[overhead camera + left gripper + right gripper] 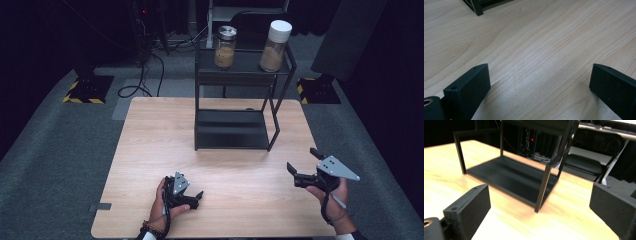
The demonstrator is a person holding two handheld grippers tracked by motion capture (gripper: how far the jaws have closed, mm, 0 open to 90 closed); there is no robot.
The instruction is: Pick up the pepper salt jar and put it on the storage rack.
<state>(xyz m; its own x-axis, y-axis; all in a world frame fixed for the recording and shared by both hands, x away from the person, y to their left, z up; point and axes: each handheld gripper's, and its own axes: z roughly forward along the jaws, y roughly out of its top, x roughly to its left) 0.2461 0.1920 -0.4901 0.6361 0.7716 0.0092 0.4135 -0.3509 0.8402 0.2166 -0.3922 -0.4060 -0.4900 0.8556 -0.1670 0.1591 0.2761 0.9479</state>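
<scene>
A black two-tier metal rack (235, 130) stands at the back middle of the wooden table (150, 150). Two jars of brownish grains stand on its top shelf: one with a silver lid (225, 46), one with a white lid (275, 46). My left gripper (186, 190) rests low at the table's front, open, with nothing but bare wood between its jaws (540, 85). My right gripper (302, 159) hovers at the front right, open and empty, facing the rack's lower shelf (511, 177) in the right gripper view.
Carpeted floor surrounds the table. Stand bases with yellow-black tape sit at the back left (87, 90) and back right (320, 90). Cables (142, 82) trail on the floor behind. A black chair (584, 163) stands beyond the rack.
</scene>
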